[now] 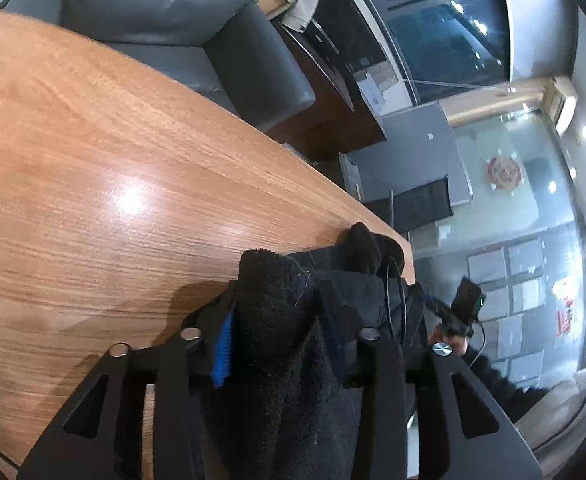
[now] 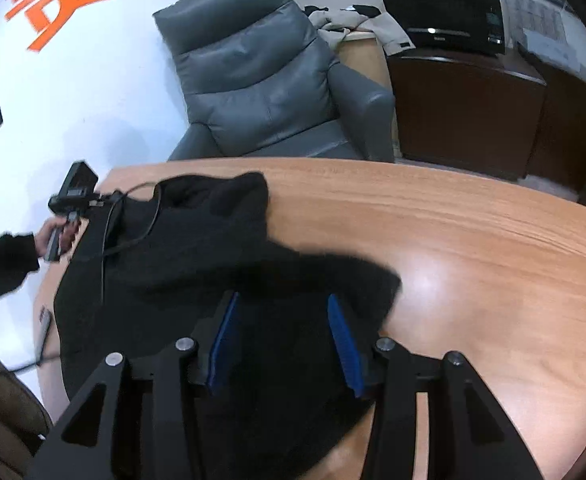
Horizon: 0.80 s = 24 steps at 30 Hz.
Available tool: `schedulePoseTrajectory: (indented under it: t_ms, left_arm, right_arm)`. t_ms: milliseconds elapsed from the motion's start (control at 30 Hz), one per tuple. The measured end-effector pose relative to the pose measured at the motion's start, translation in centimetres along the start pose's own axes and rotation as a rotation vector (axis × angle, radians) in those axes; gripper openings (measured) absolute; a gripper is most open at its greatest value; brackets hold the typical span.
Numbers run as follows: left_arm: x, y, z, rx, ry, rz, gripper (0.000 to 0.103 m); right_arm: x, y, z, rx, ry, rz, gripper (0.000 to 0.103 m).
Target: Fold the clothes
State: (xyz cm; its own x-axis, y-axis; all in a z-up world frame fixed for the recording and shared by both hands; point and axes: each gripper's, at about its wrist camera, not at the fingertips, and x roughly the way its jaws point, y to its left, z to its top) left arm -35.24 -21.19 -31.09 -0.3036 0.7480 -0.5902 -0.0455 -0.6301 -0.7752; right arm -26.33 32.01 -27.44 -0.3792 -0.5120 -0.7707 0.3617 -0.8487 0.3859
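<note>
A black fuzzy garment (image 2: pixel 197 256) lies bunched on the left part of the wooden table (image 2: pixel 473 248). My right gripper (image 2: pixel 285 316) is open just above the garment, its blue-padded fingers (image 2: pixel 343 336) standing apart with black cloth under them. In the left wrist view, my left gripper (image 1: pixel 279 320) is shut on a thick fold of the same garment (image 1: pixel 277 300), held up above the table (image 1: pixel 93 168) near its right end. The left gripper also shows in the right wrist view (image 2: pixel 73 196) at the table's far left, in a hand.
A grey leather armchair (image 2: pixel 261 76) stands behind the table. A dark cabinet (image 2: pixel 465 112) with a black appliance on top is at the back right. A black cable (image 2: pixel 133 220) lies across the garment. The table's right end (image 1: pixel 405 248) drops to a tiled floor.
</note>
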Motion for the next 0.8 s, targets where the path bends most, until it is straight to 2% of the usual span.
schedulePoseTrajectory:
  t_ms: [33, 100, 133, 167, 233, 300, 333, 400, 433, 500, 533, 633, 733, 767, 800]
  left_arm:
    - [-0.3, 0.1, 0.1, 0.014, 0.0, 0.003, 0.038]
    - [-1.1, 0.0, 0.4, 0.042, -0.02, 0.011, 0.038]
    - [-1.4, 0.1, 0.6, 0.046, -0.034, 0.021, 0.036]
    - [-1.9, 0.3, 0.7, 0.049, -0.049, 0.032, 0.034]
    - [-2.8, 0.5, 0.9, 0.057, -0.068, 0.049, 0.027]
    - [-3.5, 0.3, 0.8, 0.072, -0.065, 0.057, 0.026]
    - [-3.9, 0.2, 0.8, 0.08, -0.064, 0.062, 0.026]
    - [-4.8, -0.9, 0.6, 0.121, -0.058, 0.058, 0.027]
    - [-5.2, -2.3, 0.3, 0.174, -0.043, 0.046, 0.036]
    - [-5.3, -6.2, -0.8, 0.32, 0.045, 0.051, 0.049]
    - [-5.0, -7.6, -1.4, 0.376, 0.1, 0.063, 0.05]
    - [-5.8, -12.2, -4.3, 0.54, 0.271, 0.165, 0.05]
    - [-9.5, -14.4, -6.9, 0.596, 0.32, 0.254, 0.056]
    - [-11.1, -14.7, -8.0, 0.588, 0.336, 0.295, 0.059]
    - [-12.2, -14.8, -8.7, 0.582, 0.347, 0.328, 0.066]
  right_arm:
    - [0.7, -0.3, 0.3, 0.009, 0.009, -0.002, 0.047]
    - [1.9, -0.4, 0.7, -0.004, 0.036, -0.033, 0.028]
    - [1.9, -0.1, 0.7, -0.039, 0.035, -0.062, 0.012]
    - [1.3, 0.0, 0.6, -0.057, 0.011, -0.094, 0.002]
    - [0.2, -0.7, 0.5, -0.051, -0.037, -0.173, 0.001]
    - [-1.1, -2.7, 0.4, 0.023, -0.069, -0.245, 0.001]
    - [-1.7, -3.2, 0.3, 0.044, -0.074, -0.244, 0.002]
    - [-3.2, -1.9, 0.4, -0.02, -0.097, -0.209, 0.006]
    - [-3.8, -0.8, 0.6, -0.065, -0.101, -0.192, 0.01]
    - [-4.3, 2.5, 0.8, -0.192, -0.069, -0.16, 0.035]
    - [-4.2, 4.4, 0.9, -0.271, -0.043, -0.147, 0.054]
    - [-4.5, 8.6, 0.0, -0.451, 0.03, -0.127, 0.056]
    - [-4.8, 12.7, -1.0, -0.629, 0.103, -0.106, 0.056]
    - [-5.7, 12.7, -1.2, -0.625, 0.11, -0.106, 0.056]
    - [-7.0, 12.2, -1.5, -0.595, 0.112, -0.106, 0.056]
